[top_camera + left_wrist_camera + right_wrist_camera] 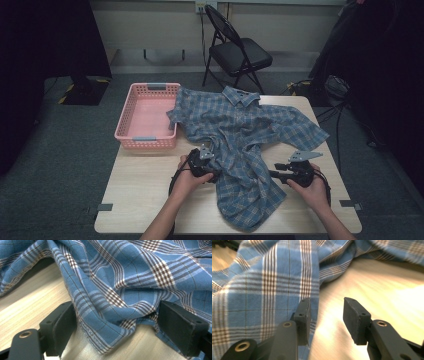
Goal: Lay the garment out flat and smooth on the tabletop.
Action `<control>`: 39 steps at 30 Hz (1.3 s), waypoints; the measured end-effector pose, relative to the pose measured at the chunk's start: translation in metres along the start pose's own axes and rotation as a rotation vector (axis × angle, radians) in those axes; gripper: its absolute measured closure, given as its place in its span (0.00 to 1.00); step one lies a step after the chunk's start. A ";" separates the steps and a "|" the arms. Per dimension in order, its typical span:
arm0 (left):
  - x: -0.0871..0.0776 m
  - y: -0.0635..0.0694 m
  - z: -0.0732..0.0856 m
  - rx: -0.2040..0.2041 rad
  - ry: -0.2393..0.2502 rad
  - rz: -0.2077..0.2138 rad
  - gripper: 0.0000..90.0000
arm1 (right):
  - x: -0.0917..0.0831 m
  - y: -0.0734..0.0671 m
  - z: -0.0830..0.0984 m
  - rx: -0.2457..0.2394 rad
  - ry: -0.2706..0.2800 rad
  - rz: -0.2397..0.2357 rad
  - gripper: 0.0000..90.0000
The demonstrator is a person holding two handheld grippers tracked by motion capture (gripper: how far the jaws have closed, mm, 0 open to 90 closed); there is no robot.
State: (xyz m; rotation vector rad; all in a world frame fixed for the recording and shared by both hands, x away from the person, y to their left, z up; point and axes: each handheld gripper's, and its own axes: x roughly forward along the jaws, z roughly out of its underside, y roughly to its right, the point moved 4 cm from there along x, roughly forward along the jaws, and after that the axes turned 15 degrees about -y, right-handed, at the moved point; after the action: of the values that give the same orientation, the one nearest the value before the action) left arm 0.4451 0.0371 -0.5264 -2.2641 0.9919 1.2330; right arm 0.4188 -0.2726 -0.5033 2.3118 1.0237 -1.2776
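Note:
A blue plaid shirt (240, 130) lies crumpled across the wooden table (145, 185), collar toward the far edge. My left gripper (217, 175) reaches into its lower left side. In the left gripper view the jaws stand wide, and a loose fold of the shirt (130, 272) hangs between them without being squeezed by my left gripper (112, 322). My right gripper (274, 171) sits low at the shirt's right edge and points left. In the right gripper view its pads are apart over bare wood, with the shirt (262, 277) beside the left pad of my right gripper (327, 312).
An empty pink basket (145, 141) stands at the table's far left corner, touching the shirt's sleeve. A black folding chair (240, 52) stands beyond the table. Bare wood shows along the near left of the table and at its right edge.

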 end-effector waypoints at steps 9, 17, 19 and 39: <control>0.000 0.000 0.000 0.000 0.000 0.000 0.17 | 0.020 -0.014 -0.005 -0.097 -0.064 -0.012 0.86; 0.000 0.000 0.000 0.000 0.000 0.000 0.17 | 0.010 -0.015 0.008 -0.108 -0.094 -0.024 1.00; 0.000 0.000 0.000 0.000 0.000 0.000 0.17 | 0.003 -0.013 0.016 -0.097 -0.108 -0.014 1.00; 0.000 0.000 0.000 0.000 -0.001 0.000 0.17 | 0.018 -0.003 -0.020 -0.026 -0.027 -0.082 0.78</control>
State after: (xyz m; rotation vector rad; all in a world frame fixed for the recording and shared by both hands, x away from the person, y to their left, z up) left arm 0.4451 0.0371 -0.5263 -2.2636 0.9914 1.2341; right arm 0.4350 -0.2513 -0.5065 2.2486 1.1294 -1.3148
